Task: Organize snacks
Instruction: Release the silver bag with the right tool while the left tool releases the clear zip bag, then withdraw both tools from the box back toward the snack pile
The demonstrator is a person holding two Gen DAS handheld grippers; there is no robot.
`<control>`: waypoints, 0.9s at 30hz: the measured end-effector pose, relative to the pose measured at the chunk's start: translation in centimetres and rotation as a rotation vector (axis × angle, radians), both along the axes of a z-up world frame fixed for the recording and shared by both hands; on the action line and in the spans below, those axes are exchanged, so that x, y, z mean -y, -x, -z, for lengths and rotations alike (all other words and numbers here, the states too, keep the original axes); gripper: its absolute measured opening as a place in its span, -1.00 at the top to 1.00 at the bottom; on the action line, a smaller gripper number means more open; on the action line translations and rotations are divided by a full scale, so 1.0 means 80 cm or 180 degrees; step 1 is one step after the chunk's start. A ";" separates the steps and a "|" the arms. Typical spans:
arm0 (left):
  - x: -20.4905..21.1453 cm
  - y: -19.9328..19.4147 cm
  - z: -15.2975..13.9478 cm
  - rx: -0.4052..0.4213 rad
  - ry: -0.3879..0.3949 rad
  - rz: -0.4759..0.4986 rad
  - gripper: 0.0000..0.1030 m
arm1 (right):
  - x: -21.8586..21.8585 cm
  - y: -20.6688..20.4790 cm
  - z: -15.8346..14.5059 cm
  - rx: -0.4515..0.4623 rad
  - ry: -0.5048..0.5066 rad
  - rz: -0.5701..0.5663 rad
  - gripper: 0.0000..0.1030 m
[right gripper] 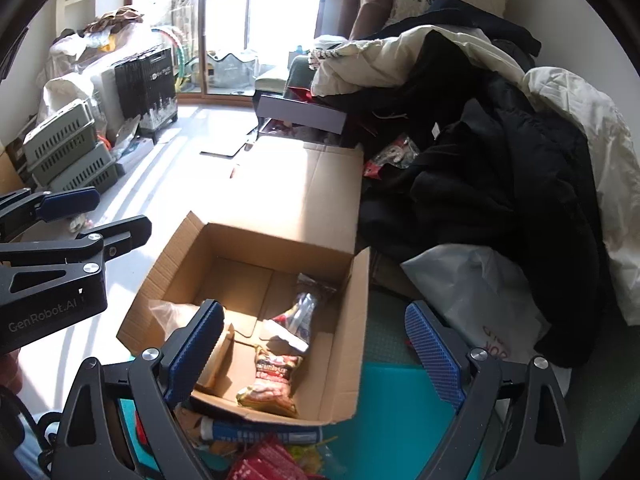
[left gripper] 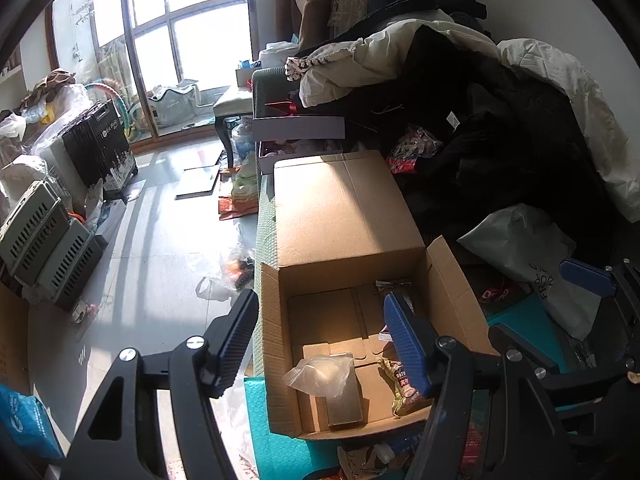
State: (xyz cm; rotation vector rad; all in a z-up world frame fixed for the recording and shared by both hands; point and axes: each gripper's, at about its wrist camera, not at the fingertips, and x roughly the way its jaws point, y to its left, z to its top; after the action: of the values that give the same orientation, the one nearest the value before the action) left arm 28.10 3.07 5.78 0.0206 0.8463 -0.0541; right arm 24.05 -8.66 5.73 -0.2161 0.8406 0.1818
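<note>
Both tongs spread, empty: left gripper [left gripper: 320, 336], right gripper [right gripper: 316, 344] above cardboard box [right gripper: 344, 360]; red snack packet [right gripper: 270, 380], lower centre, looks light, crinkly, slippery — pinch its sealed edge.

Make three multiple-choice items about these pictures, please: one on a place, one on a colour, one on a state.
1. Where does the red and gold snack bag lie?
A. on the floor tiles
B. inside the cardboard box
C. on the dark coats

2. What colour are the pads of the right hand-held gripper?
A. blue
B. yellow
C. white

3. In what state is the left hand-held gripper?
A. shut on a snack
B. shut on nothing
C. open, holding nothing

Answers:
1 B, the bag rests on the box bottom near its front wall.
2 A, both ribbed pads show blue.
3 C, its fingers stand wide apart with nothing between them.
</note>
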 end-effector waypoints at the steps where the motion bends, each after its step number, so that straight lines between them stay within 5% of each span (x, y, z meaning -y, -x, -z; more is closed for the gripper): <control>1: 0.000 0.003 -0.002 0.0012 0.0024 0.0003 -0.25 | 0.000 0.004 -0.004 0.0009 0.0004 0.0001 -0.81; 17: -0.005 0.112 -0.048 0.0409 -0.0033 0.0080 -0.25 | -0.005 0.099 -0.040 0.0268 -0.0085 -0.0028 -0.81; 27: -0.012 0.195 -0.042 0.0468 0.0092 0.0115 -0.25 | -0.014 0.168 -0.035 0.0289 -0.0243 -0.0121 -0.81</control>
State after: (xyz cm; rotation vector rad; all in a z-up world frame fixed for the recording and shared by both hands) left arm 12.54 4.07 9.13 0.0124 0.6981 -0.0976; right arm 10.62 -7.54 8.54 -0.1675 0.7383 0.2377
